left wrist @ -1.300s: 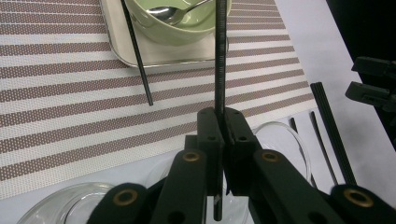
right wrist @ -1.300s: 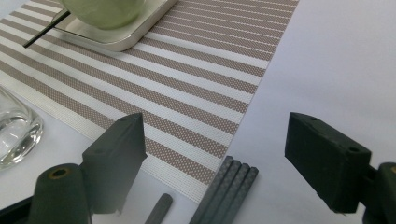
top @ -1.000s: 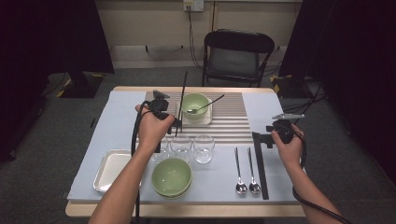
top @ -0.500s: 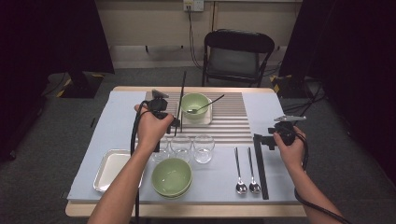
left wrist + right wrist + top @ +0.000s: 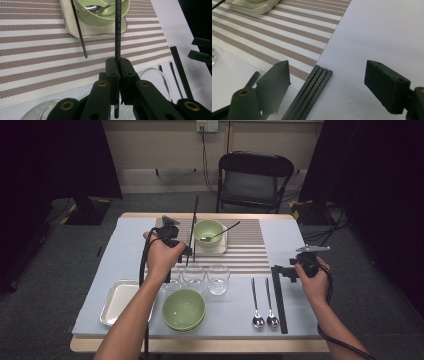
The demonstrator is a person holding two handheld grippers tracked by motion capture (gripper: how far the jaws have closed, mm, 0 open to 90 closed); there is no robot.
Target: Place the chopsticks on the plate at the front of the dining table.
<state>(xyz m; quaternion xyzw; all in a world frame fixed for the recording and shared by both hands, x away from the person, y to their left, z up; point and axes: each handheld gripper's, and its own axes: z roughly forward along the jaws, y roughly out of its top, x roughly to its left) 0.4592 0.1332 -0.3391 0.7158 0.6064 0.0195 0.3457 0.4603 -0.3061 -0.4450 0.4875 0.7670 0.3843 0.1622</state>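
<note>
My left gripper (image 5: 187,251) (image 5: 117,65) is shut on a thin black chopstick (image 5: 194,220) (image 5: 118,30), which points away over the striped placemat (image 5: 250,250). A second chopstick (image 5: 78,27) lies on the mat, its far part against the small square plate (image 5: 72,27). On that plate sits a green bowl (image 5: 209,232) (image 5: 105,15) with a spoon (image 5: 222,231) in it. My right gripper (image 5: 281,272) (image 5: 327,75) hovers open just above the far end of a bundle of black chopsticks (image 5: 279,295) (image 5: 309,96) at the right of the table, touching nothing.
Three glasses (image 5: 194,274) stand in a row near my left hand. In front of them are stacked green bowls (image 5: 184,309), with a metal tray (image 5: 117,301) at the near left. Two spoons (image 5: 257,302) lie left of the chopstick bundle. A folding chair (image 5: 255,180) stands behind the table.
My right gripper has drifted slightly right and toward the near edge. The left gripper and its chopstick have stayed put.
</note>
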